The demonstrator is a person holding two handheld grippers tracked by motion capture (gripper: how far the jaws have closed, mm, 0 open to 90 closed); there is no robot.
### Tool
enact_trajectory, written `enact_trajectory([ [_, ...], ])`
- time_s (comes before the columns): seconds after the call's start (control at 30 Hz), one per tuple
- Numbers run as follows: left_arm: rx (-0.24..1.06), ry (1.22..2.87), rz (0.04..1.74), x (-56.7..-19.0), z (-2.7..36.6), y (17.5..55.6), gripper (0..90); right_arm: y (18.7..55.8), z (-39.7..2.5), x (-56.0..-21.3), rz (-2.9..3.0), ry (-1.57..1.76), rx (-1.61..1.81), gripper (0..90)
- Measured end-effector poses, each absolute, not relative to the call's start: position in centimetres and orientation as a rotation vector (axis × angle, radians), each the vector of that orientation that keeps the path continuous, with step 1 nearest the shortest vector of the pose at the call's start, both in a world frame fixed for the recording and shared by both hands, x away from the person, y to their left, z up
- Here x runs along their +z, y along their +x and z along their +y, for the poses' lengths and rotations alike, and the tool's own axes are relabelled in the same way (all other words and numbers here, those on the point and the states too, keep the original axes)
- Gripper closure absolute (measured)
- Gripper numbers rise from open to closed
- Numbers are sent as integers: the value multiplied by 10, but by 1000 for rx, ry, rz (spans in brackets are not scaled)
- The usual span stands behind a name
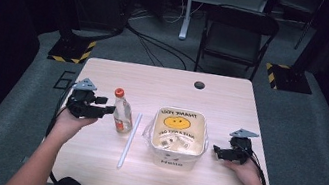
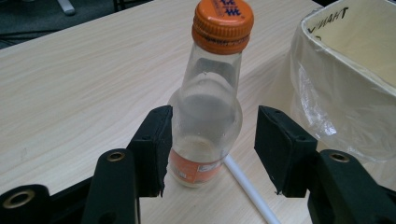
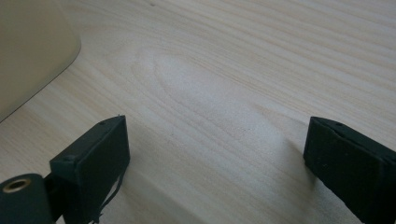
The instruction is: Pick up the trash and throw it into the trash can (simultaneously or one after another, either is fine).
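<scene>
Grab hasn't happened yet: left claw [image 2: 212, 154] is spread wide around the clear glass bottle with orange cap [image 2: 208, 98], which stands upright just left of the cream plastic-lined bin [image 1: 178, 138]. Right claw [image 3: 217, 163] gapes empty over the wooden surface [image 3: 233, 70] right of that bin, so squeezing and lifting are all left, I'd say.

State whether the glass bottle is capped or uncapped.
Capped: the orange cap sits on the neck of the upright glass bottle.

Left tool [image 1: 110, 110] beside upright bottle [image 1: 122, 112]
</scene>
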State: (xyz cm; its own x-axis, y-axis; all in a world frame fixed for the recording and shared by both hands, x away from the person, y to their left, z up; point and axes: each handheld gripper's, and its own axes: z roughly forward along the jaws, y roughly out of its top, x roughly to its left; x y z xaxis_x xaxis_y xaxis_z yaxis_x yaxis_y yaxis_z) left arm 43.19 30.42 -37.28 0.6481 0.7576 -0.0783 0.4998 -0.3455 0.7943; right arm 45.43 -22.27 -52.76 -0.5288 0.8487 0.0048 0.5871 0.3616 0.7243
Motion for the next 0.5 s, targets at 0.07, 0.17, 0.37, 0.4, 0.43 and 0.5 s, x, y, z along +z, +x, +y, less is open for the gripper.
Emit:
enact_trajectory([
  [0.07, 386, 2022, 978, -370, 303, 432, 462, 454, -223, -528, 2258, 1257, 972, 62],
  [0.17, 387, 2016, 977, -366, 302, 434, 464, 454, -223, -528, 2258, 1257, 972, 62],
  [0.37, 391, 2018, 962, -359, 299, 436, 465, 454, -223, -528, 2258, 1257, 972, 62],
  [0.4, 388, 2022, 961, -358, 299, 437, 464, 454, -223, -528, 2258, 1256, 972, 62],
  [0.43, 387, 2026, 958, -357, 299, 437, 463, 454, -223, -528, 2258, 1256, 972, 62],
  [0.5, 390, 2023, 956, -354, 297, 438, 462, 454, -223, -528, 2258, 1257, 972, 62],
])
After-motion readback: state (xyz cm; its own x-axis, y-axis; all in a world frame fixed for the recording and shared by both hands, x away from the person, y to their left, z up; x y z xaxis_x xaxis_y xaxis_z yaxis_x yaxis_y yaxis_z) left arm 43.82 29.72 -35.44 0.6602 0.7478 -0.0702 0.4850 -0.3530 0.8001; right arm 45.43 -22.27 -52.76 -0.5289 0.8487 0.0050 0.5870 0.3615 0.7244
